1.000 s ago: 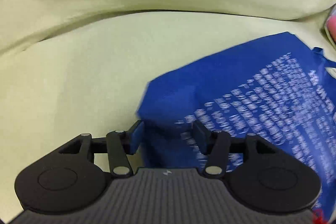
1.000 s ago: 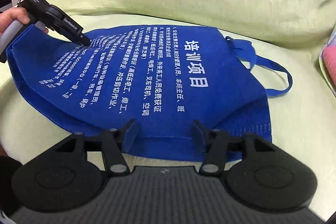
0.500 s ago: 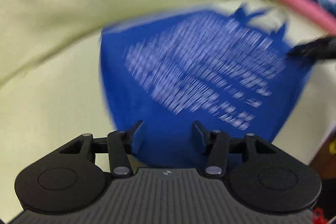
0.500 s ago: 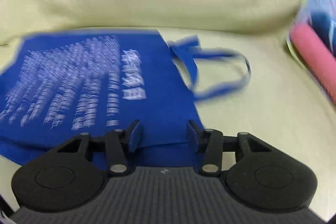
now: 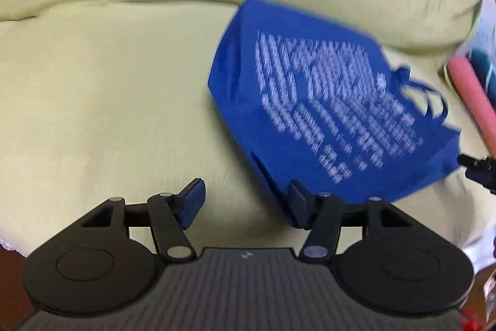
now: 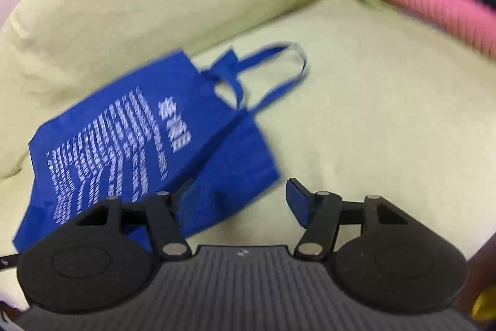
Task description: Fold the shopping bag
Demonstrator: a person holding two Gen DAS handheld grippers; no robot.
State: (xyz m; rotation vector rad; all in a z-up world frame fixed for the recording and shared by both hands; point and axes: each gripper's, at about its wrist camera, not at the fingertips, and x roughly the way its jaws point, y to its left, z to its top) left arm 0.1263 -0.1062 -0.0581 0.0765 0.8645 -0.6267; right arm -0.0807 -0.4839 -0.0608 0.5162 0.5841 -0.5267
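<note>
One pale green sofa (image 5: 108,76) filled the room's view, its seat cushion bearing one blue shopping bag (image 5: 325,114) printed with white lettering, lying flat with its two looped handles (image 6: 279,67) spread toward a pink roll (image 6: 434,5) at the sofa's end. Two grippers hovered over it: the left gripper (image 5: 246,200) and the right gripper (image 6: 238,200) each had jaws that had just been opening, standing about half apart and gripping nothing, the bag's edge beside one finger.

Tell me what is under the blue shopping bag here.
The blue shopping bag lies flat on the yellow-green sofa cushion, its handles resting on the same fabric. Whatever sits beneath the bag's body is covered; only cushion shows around its edges.
</note>
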